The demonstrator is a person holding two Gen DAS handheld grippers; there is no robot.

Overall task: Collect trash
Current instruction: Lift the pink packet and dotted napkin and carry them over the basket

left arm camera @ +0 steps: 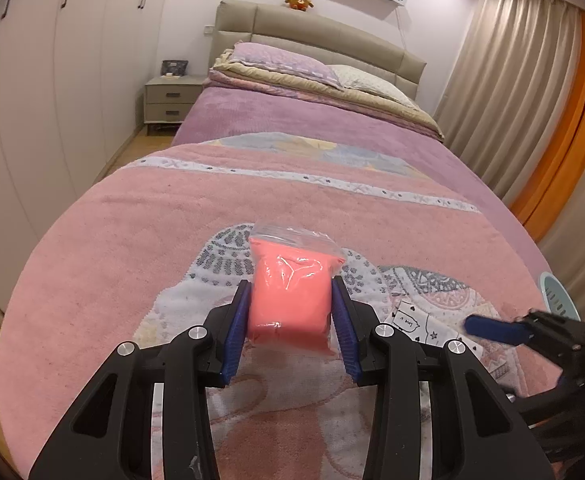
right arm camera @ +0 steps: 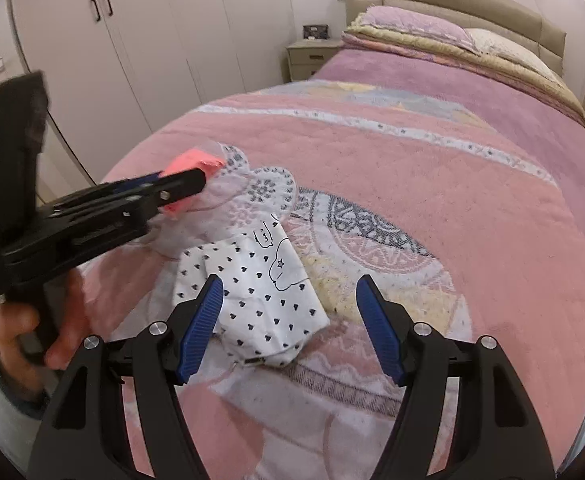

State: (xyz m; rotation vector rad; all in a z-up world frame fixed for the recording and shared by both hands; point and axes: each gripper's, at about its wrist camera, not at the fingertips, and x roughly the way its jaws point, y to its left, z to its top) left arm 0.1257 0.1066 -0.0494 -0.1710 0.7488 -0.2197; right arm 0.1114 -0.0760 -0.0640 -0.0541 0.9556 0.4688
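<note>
Left claw (left arm camera: 290, 322) tilted down, clamping pink packet (left arm camera: 290, 300); right claw (right arm camera: 290, 324) wide open, empty

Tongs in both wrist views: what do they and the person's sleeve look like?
Both tongs, left and right, match: matte black angular arms with triangular cut-outs, round silver pivot screws, and ribbed blue pads on the fingers. The left one has a black pistol-style handle. The sleeve is pale grey with a teal cuff. No cables visible.
</note>
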